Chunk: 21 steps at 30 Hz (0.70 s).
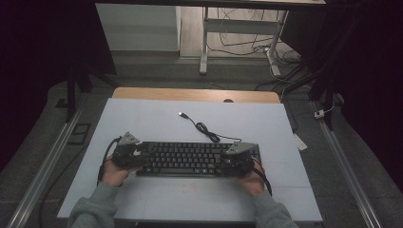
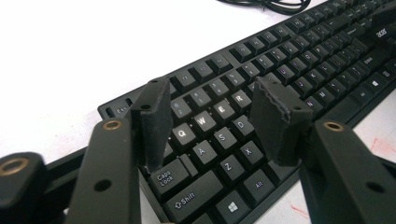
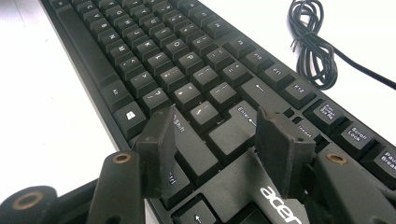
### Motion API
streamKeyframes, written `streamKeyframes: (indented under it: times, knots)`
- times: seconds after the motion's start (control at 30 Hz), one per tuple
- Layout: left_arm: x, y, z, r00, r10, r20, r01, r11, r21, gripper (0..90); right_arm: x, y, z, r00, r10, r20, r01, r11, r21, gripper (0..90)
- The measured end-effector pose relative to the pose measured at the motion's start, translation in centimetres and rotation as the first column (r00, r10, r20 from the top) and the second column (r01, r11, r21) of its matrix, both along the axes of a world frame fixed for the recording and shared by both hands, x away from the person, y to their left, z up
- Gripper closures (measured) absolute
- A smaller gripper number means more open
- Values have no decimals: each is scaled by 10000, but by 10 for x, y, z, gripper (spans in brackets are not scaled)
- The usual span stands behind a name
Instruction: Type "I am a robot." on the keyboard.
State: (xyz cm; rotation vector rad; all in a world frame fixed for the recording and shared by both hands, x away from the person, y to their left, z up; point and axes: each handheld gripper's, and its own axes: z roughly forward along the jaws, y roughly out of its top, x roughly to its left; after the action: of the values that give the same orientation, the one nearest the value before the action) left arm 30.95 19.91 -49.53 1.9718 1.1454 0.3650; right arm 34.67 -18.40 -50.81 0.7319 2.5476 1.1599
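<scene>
A black keyboard lies flat on the white table top, its cable coiled behind it and ending in a USB plug. My left gripper hovers over the keyboard's left end. In the left gripper view it stands open above the Q, W, A and S keys of the keyboard, with nothing pinched. My right gripper is at the keyboard's right part. In the right gripper view it is open above the Shift and Enter keys of the keyboard, near the coiled cable.
A person's hands and grey sleeves come in from the bottom of the high view. A wooden strip borders the table's far edge. Beyond it stand desk legs and loose floor cables. Metal rails run along both sides.
</scene>
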Motion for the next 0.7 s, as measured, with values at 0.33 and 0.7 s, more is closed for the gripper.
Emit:
streamKeyframes:
  times: [0.33,0.7]
  knots:
    - [-2,-6,2,9997,-232,18,232,9996,-145,446,-1,-1,2,10000,-23,64,22,9998,198,482]
    - [-8,-17,5,9970,-775,62,777,9964,-351,439,-1,1,3,9999,12,155,-15,9997,252,485]
